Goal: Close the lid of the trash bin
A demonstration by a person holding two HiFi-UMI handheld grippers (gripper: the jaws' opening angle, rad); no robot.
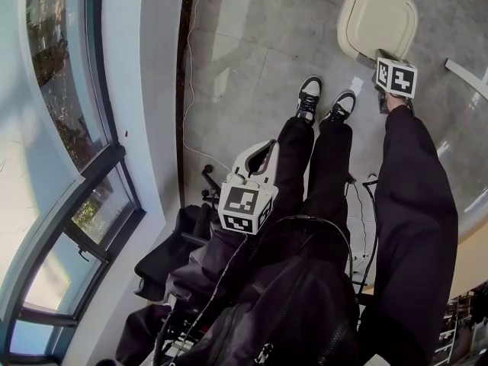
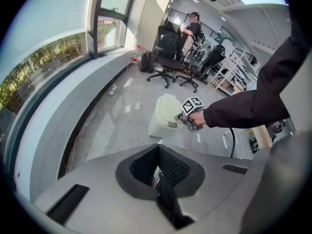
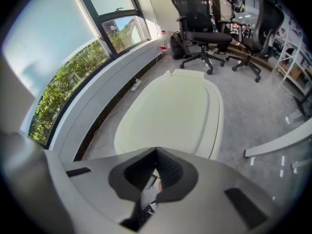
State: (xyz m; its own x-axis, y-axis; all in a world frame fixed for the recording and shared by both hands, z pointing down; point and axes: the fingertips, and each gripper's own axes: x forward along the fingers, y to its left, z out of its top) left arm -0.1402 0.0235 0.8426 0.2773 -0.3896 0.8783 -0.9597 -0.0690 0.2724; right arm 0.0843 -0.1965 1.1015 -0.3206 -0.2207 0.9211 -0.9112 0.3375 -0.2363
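A cream-white plastic trash bin (image 2: 157, 125) stands on the glossy pale grey stone floor (image 1: 259, 44), just ahead of the person's black-and-white shoes (image 1: 309, 96) and a little off a curved white wall with a long window (image 3: 73, 77). Its pale cream, rounded-rectangle lid (image 1: 377, 17) lies down flat over the top of the trash bin, as far as the views show. The right hand-held gripper (image 3: 156, 152) reaches out on a dark-sleeved arm (image 1: 412, 204) to the near edge of the lid, with its marker cube (image 1: 396, 77) facing up. Its jaws are pressed together with nothing between them, and the lid fills the space just beyond their tips; the views do not show whether the jaws touch the lid. The left hand-held gripper (image 2: 157, 149) is held back close to the person's body, well apart from the trash bin. Its jaws are likewise closed on nothing, and they point across the floor toward the bin and the other gripper. A thin white cable (image 1: 191, 82) runs along the floor by the wall. Farther back in the room stand black office chairs (image 3: 202, 28) and white shelving (image 2: 239, 69), with another person (image 2: 192, 26) beside the chairs.
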